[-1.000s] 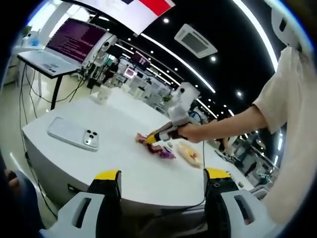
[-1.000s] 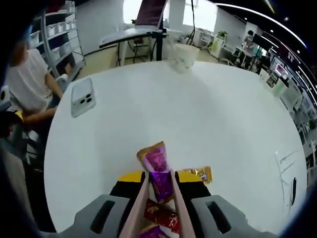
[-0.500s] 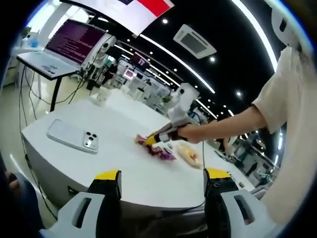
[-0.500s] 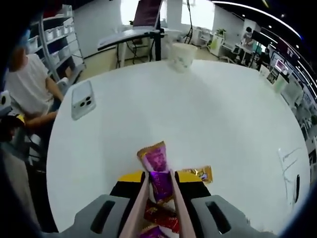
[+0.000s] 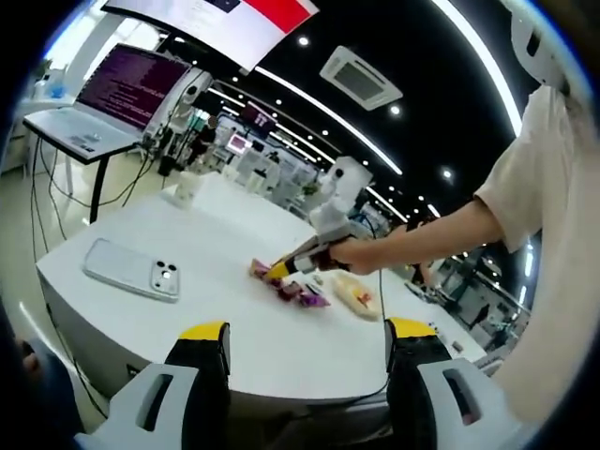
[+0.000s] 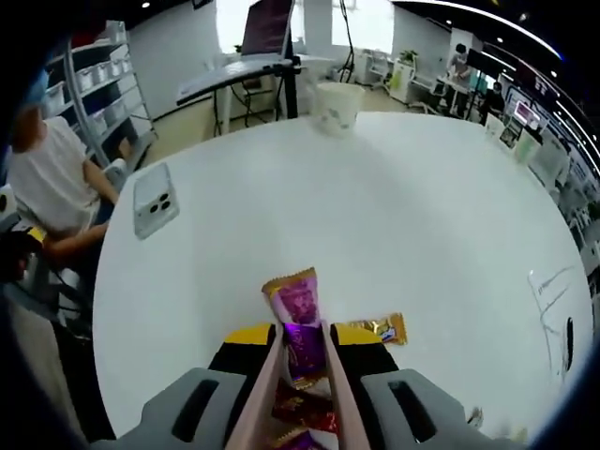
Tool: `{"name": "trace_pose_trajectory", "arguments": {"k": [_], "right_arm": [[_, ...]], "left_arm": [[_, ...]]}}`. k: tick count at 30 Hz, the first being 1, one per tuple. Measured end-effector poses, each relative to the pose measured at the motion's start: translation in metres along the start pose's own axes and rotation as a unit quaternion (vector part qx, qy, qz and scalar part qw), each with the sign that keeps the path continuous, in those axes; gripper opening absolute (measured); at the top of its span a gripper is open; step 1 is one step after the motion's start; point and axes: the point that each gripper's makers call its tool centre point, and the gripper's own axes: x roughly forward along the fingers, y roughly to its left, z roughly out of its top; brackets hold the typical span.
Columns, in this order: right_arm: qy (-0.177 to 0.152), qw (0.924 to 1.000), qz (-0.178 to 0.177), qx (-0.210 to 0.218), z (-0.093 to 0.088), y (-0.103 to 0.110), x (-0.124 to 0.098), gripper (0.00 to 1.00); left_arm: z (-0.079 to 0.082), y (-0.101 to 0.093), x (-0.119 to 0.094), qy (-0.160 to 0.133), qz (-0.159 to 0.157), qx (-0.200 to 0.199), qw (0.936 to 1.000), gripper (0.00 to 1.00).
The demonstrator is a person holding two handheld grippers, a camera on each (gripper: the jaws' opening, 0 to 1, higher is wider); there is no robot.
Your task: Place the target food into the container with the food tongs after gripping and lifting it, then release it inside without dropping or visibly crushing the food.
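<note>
right tongs (image 6: 304, 352) stay clamped on purple snack packet (image 6: 298, 314), now raised off tabletop (image 6: 422, 216) | left tongs (image 5: 305, 352) still open | cup (image 6: 335, 109) unmoved

Round white table (image 6: 394, 187). Lay on it: grey phone (image 6: 153, 199) near left edge, white paper cup (image 6: 336, 107) at far edge, gold wrapper (image 6: 382, 328) and red packets (image 6: 302, 407) by near edge.

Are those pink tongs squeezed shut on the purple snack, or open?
Shut. In the right gripper view the pink tongs pinch the purple snack packet from both sides, themselves squeezed between the right gripper's jaws.
</note>
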Motion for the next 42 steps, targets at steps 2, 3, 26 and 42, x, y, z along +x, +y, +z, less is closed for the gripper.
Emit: {"name": "trace_pose_trajectory", "arguments": {"k": [2, 3, 26, 42], "right_arm": [[0.0, 1.0, 0.001, -0.006, 0.003, 0.003, -0.001, 0.22], [-0.002, 1.0, 0.0, -0.008, 0.004, 0.002, -0.002, 0.22], [-0.073, 0.9968, -0.031, -0.003, 0.038, -0.003, -0.053, 0.22], [-0.133, 0.9882, -0.076, 0.001, 0.056, -0.013, -0.125, 0.22]], "left_arm": [[-0.002, 0.001, -0.003, 0.0, 0.002, 0.0, 1.0, 0.67], [-0.002, 0.002, -0.004, -0.001, 0.003, -0.001, 1.0, 0.67], [0.016, -0.005, 0.002, -0.012, -0.017, 0.025, 0.9995, 0.67], [0.036, -0.02, 0.007, -0.025, -0.043, 0.04, 0.9979, 0.67]]}}
